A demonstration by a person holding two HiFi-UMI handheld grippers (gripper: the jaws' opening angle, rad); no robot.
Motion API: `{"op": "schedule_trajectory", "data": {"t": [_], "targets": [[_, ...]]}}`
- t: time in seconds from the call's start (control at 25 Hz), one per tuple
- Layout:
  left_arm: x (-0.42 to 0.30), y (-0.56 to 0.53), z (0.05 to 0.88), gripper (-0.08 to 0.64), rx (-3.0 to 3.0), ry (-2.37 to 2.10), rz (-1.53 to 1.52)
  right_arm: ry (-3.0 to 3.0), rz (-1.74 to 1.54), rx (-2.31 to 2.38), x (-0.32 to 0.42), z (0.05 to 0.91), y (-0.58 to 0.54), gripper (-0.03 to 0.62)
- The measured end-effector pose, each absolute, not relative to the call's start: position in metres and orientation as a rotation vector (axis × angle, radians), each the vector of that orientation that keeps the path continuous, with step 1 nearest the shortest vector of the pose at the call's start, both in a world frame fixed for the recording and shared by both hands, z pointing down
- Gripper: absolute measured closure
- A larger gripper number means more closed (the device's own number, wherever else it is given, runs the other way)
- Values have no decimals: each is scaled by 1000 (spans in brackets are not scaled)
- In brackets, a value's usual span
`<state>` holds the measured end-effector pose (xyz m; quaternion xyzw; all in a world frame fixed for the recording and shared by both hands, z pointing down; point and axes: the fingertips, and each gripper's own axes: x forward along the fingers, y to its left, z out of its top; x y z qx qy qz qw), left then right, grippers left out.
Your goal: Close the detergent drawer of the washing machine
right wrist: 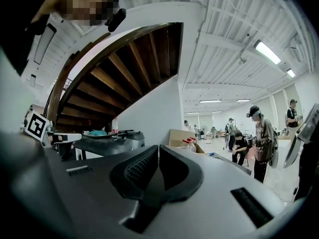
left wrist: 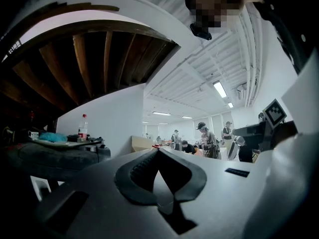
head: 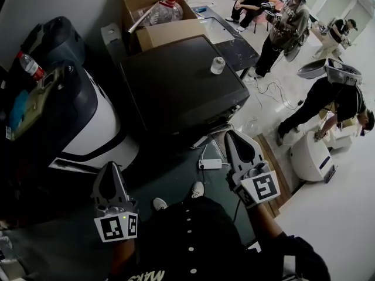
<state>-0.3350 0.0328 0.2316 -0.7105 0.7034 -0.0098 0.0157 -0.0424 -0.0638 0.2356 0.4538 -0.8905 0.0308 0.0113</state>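
We are at the approach, left gripper [head: 109, 171] and right gripper [head: 235, 138] both clenched on nothing and held level short of the washer [head: 176, 81], whose front-face drawer we cannot make out from above, so next we must lower one and push it in.

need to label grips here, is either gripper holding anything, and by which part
Nothing is held. The left gripper and the right gripper both have their jaws together with nothing between them.

Dark washer top [head: 176, 86]; pale cup [head: 217, 65], perhaps, atop.
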Motion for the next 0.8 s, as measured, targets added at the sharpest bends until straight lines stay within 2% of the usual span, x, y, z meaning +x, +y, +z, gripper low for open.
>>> {"op": "schedule_trajectory", "data": {"t": [0.8], "targets": [[-334, 26, 221, 548, -2202, 2155, -12, -2822, 49, 1445, -56, 222, -69, 558]]}}
